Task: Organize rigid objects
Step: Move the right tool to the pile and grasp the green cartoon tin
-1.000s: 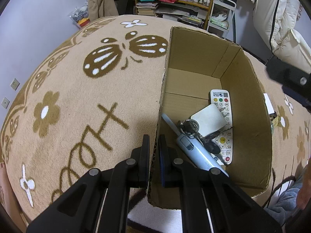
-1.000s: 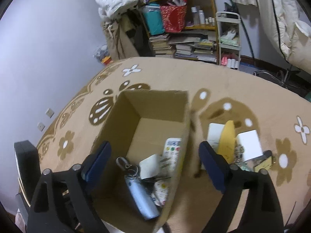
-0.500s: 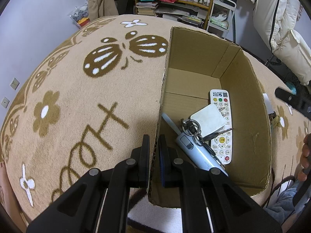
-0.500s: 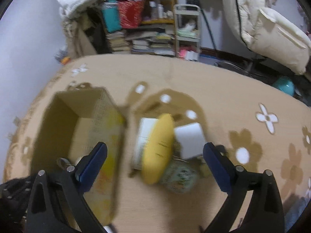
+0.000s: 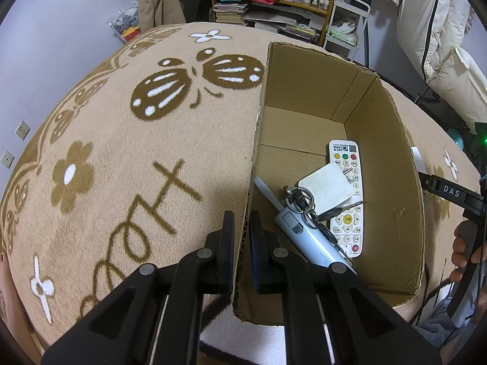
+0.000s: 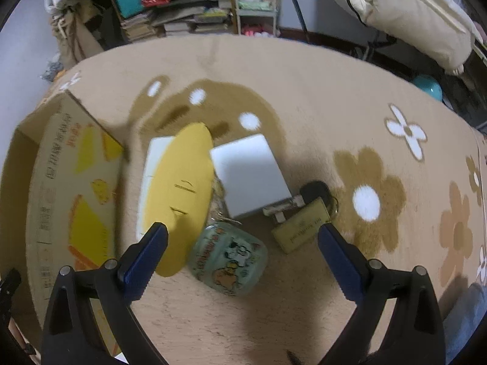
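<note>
Left gripper (image 5: 242, 237): jaws clamped on the near wall of the open brown cardboard box (image 5: 411, 213), unchanged. Right gripper (image 6: 242, 245): jaws wide and empty, swung from above the box to the pile at its three o'clock, over the pale-green printed glass jar (image 6: 228, 261) on the beige patterned carpet (image 6: 304, 97); judged next pick.

One cardboard box (image 5: 380, 140) sits beside the left gripper. Inside it lie one remote control (image 5: 347, 200), one white square adapter (image 5: 325, 187), one pale blue device (image 5: 307, 243) and one bunch of keys (image 5: 307, 210). Ahead of the right gripper are one yellow oval thing (image 6: 182, 188), two white boxes (image 6: 249, 173), one printed glass jar (image 6: 228, 258), one yellow tag (image 6: 299, 228) and one black fob (image 6: 316, 190).
</note>
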Demonstrator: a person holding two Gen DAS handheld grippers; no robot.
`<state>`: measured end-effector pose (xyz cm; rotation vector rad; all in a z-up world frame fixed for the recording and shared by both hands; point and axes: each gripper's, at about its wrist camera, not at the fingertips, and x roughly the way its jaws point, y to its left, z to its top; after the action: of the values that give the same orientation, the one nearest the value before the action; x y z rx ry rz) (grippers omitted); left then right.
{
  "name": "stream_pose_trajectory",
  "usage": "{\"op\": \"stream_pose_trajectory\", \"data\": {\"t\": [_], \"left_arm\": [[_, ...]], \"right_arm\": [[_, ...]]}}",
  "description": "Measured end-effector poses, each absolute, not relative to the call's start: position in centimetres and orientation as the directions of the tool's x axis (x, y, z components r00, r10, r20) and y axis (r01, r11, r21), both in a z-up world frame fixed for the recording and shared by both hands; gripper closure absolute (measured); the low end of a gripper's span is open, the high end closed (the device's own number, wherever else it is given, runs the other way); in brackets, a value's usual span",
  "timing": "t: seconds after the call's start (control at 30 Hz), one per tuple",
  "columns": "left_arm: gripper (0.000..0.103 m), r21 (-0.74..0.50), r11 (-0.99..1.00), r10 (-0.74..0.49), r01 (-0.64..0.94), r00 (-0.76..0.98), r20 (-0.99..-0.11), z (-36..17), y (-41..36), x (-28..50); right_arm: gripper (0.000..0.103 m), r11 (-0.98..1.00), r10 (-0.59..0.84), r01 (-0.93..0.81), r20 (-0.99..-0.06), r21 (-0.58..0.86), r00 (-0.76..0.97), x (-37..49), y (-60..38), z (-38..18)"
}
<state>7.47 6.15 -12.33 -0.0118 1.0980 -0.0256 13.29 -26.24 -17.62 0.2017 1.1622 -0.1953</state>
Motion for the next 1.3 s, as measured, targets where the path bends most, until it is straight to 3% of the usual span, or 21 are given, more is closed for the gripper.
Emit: {"op": "stream_pose_trajectory", "data": {"t": [0.63, 0.7, 0.87, 1.03, 1.17, 1.3], "left_arm": [[0.094, -0.02, 1.0, -0.025, 0.015, 0.455, -0.89, -12.3, 6.2, 7.4], [0.094, -0.021, 1.0, -0.025, 0.015, 0.455, -0.89, -12.3, 6.2, 7.4], [0.094, -0.03, 0.999, -0.033, 0.014, 0.454, -0.89, -12.3, 6.2, 7.5], [0.094, -0.024, 1.0, -0.029, 0.017, 0.452, -0.891, -12.3, 6.1, 7.5], [0.094, -0.017, 1.0, -0.024, 0.018, 0.454, -0.891, -12.3, 6.0, 7.4], [0.094, -0.018, 1.0, -0.024, 0.017, 0.454, -0.891, -12.3, 6.0, 7.4]], "right_arm": [[0.0, 0.928, -0.075, 0.372, -0.959, 0.034, 0.274, 13.6, -26.8, -20.3], [0.005, 0.922, -0.059, 0.384, -0.96, 0.053, 0.272, 13.3, -26.9, -20.5], [0.031, 0.896, 0.019, 0.425, -0.969, 0.125, 0.245, 13.1, -27.0, -21.6], [0.042, 0.905, 0.016, 0.409, -0.968, 0.12, 0.25, 12.8, -26.7, -21.5], [0.042, 0.899, 0.021, 0.417, -0.966, 0.13, 0.257, 12.4, -26.6, -21.2], [0.042, 0.852, 0.102, 0.468, -0.95, 0.236, 0.294, 10.9, -27.7, -20.0]]}}
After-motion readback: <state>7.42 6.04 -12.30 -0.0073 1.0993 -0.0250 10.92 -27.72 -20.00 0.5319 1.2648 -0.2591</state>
